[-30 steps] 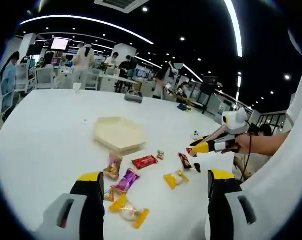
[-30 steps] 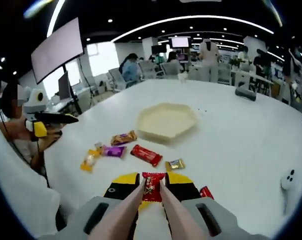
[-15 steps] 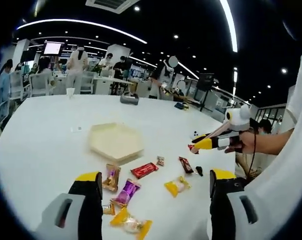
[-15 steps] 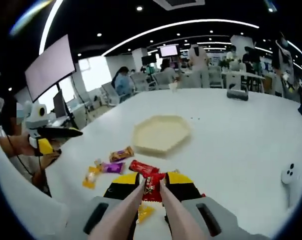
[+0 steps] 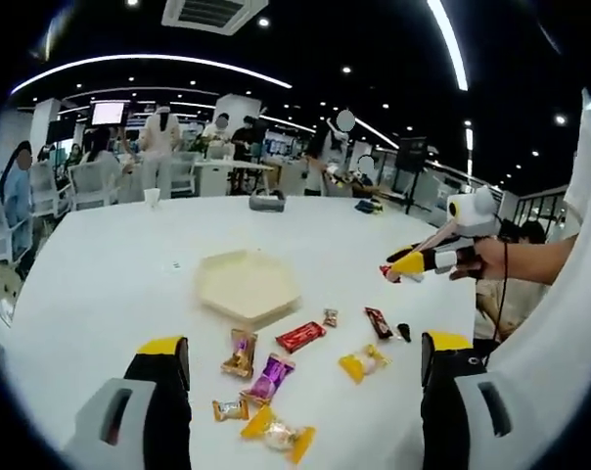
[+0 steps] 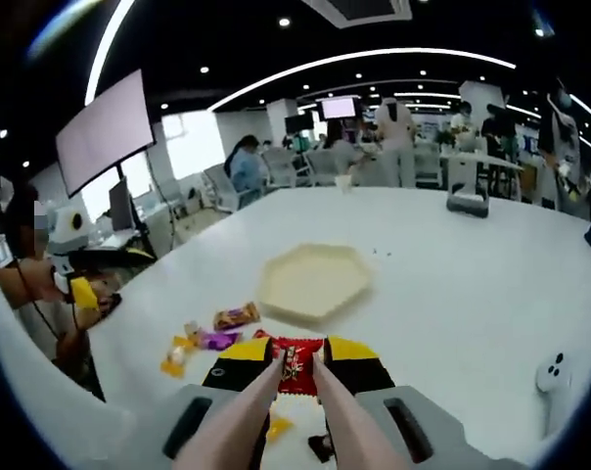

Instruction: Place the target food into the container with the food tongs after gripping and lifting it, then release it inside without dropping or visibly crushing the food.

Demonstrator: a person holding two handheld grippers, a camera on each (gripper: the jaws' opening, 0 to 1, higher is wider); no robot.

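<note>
**Red snack lifted in tongs, carry to hexagonal container pending**

Right gripper view: pink tongs (image 6: 297,377) clamped on a red wrapped snack (image 6: 297,358), held up off the white table (image 6: 472,284). Straight ahead on the table, well apart from the snack, a pale hexagonal container (image 6: 313,282) — open and with nothing visible inside. Below and left of the tongs, loose wrapped sweets: a brown one (image 6: 236,316), a purple one (image 6: 217,340), a yellow one (image 6: 177,356).

Left gripper view: own left gripper (image 5: 300,392) with jaws spread wide, gripping nothing, hovering over scattered candy including a red bar (image 5: 301,336) and a yellow sweet (image 5: 278,434). Off to the right, the tongs again with the red snack at their tip, raised above the table and to one side of the container.

Judged step: grip and lift done, transport to the container in hand. Next move calls for travelling forward until the snack sits over the container's middle, lowering inside the rim, then easing the squeeze gently — no extra pressure on the wrapper, no early opening over bare table.
</note>
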